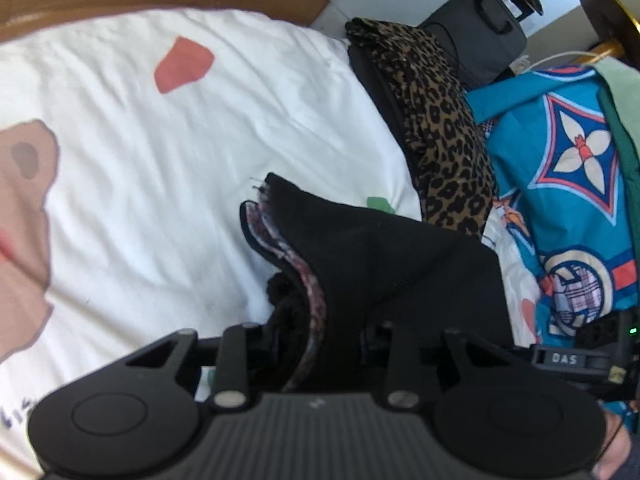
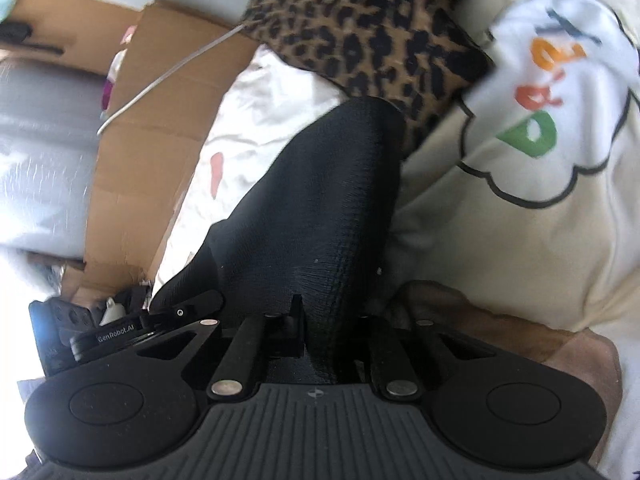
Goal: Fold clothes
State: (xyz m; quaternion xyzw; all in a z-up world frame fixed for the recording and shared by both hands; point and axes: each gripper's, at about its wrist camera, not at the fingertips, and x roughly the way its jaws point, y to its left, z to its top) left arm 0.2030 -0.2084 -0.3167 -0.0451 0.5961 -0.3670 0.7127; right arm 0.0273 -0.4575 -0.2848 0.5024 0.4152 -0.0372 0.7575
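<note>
While the black garment (image 1: 376,264) is hanging bunched between my two grippers, I am holding it up over the white bedsheet (image 1: 168,168), not yet laid flat. My left gripper (image 1: 316,344) is pinching one gathered end, where a patterned purplish lining is showing at the edge. My right gripper (image 2: 316,332) is clamping another part of the same ribbed black cloth (image 2: 320,208), fingers pressed together on it.

Judging the step: I am carrying or shaking out the piece before folding. To do it well, I should be drawing the grippers apart until the cloth hangs taut, then lowering it onto a bare stretch of sheet, keeping both pinches firm so the thick bunch is not slipping.

Just beside it, a leopard-print cloth (image 1: 444,148) is lying along the sheet's edge, and beyond that a teal printed fabric (image 1: 560,152). In the right view a cream fabric with a cloud outline (image 2: 532,120) is sitting near the leopard print. A cardboard box (image 2: 152,152) is standing past the bed.

Writing: "DAS" on a black fitting (image 1: 564,358) at the left view's edge; "GenRobot.AI" on a black fitting (image 2: 116,338) in the right view. Coloured letters inside the cloud are too blurred to read.
</note>
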